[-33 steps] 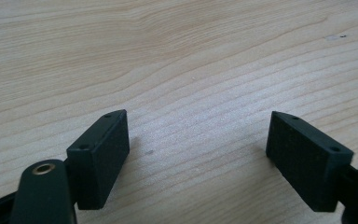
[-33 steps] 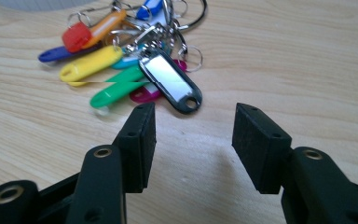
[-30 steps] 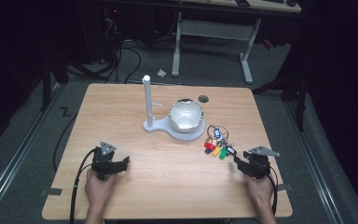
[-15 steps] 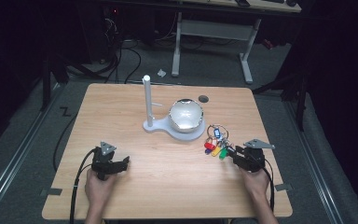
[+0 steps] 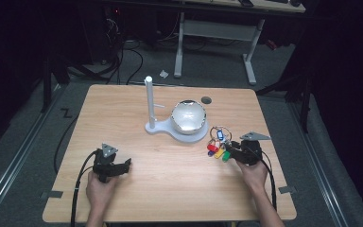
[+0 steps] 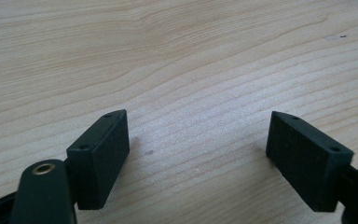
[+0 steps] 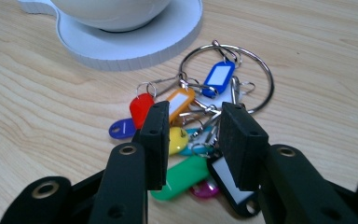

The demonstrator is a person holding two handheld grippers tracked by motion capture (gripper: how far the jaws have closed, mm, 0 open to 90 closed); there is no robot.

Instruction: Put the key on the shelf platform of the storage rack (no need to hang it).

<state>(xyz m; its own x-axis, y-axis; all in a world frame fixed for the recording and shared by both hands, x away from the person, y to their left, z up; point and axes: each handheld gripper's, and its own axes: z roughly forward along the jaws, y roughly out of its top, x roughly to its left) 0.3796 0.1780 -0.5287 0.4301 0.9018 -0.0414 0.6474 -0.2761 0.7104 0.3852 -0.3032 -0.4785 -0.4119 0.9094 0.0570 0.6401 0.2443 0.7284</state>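
A bunch of coloured key tags (image 5: 216, 145) on a large metal ring (image 7: 226, 74) lies on the wooden table (image 5: 170, 189), just right of a white stand. My right gripper (image 5: 234, 147) is at the bunch's right edge. In the right gripper view its jaws (image 7: 193, 116) are narrowed but still apart, straddling the yellow tag (image 7: 177, 139) and small rings, with red (image 7: 141, 108), orange and green (image 7: 184, 177) tags around them. My left gripper (image 5: 123, 165) rests at the table's front left, wide open (image 6: 198, 126) over bare wood.
A white stand base (image 5: 158, 128) carries an upright post (image 5: 149, 97) and a shiny white dome (image 5: 188, 117) at the table's centre back. A dark round hole (image 5: 206, 100) sits behind the dome. Desk legs and cables stand on the floor beyond.
My right gripper has moved forward and left from the table's front right, up to the key tags. The left gripper has stayed put.
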